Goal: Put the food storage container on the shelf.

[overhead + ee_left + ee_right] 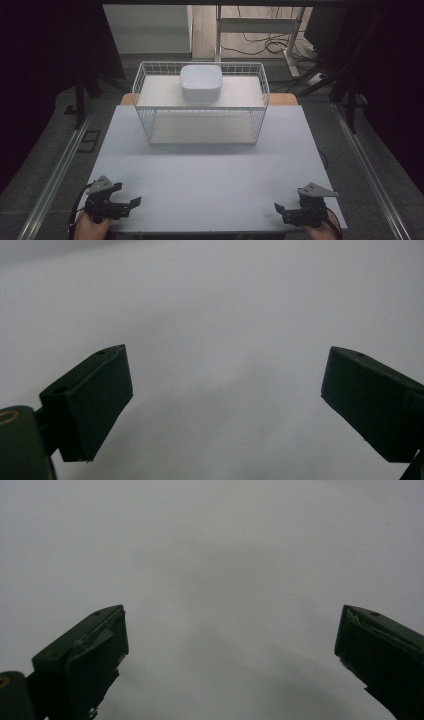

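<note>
So the white bowl (201, 82) is a squarish one with rounded corners, glossy, flipped upside down so its flat base faces up. It's sitting on the top shelf of the white wire rack (142, 107), roughly centered left to right and a bit toward the back edge of that shelf. It sits level, not tilted, touching nothing but the shelf board. The rack's lower shelf sits directly below the bowl. The rack itself stands at the far end of the bench (210, 175), well apart from the near edge.
</note>
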Available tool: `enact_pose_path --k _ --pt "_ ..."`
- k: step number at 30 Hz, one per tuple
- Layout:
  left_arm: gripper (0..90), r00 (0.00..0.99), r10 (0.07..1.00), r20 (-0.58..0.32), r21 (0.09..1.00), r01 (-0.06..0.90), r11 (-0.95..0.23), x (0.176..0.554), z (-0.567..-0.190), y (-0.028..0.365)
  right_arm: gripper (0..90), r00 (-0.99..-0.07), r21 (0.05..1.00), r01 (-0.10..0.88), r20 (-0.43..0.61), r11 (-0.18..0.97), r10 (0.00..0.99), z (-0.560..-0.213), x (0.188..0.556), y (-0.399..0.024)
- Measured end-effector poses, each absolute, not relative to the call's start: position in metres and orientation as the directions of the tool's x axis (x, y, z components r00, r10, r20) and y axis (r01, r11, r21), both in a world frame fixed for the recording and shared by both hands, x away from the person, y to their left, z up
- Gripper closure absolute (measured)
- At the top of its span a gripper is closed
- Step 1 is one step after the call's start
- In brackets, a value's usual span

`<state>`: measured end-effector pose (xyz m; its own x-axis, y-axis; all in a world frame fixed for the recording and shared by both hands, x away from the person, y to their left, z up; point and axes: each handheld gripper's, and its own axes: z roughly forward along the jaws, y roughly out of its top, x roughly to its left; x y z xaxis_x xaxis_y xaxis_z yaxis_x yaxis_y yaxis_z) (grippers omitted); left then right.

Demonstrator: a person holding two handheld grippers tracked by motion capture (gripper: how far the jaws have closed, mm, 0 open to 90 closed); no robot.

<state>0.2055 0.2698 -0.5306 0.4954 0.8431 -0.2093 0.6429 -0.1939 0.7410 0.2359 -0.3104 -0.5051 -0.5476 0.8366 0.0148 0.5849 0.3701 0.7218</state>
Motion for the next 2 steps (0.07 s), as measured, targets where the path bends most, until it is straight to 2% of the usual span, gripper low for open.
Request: enact_pose_path --k 2 --pt "6.5 0.497 0.844 -0.202 0.735 0.647 -0.204 0.2059 -0.5306 0.2685 1.3 -0.551 0.721 0.584 0.014 0.374 0.835 -0.5055 0.2361 -0.31"
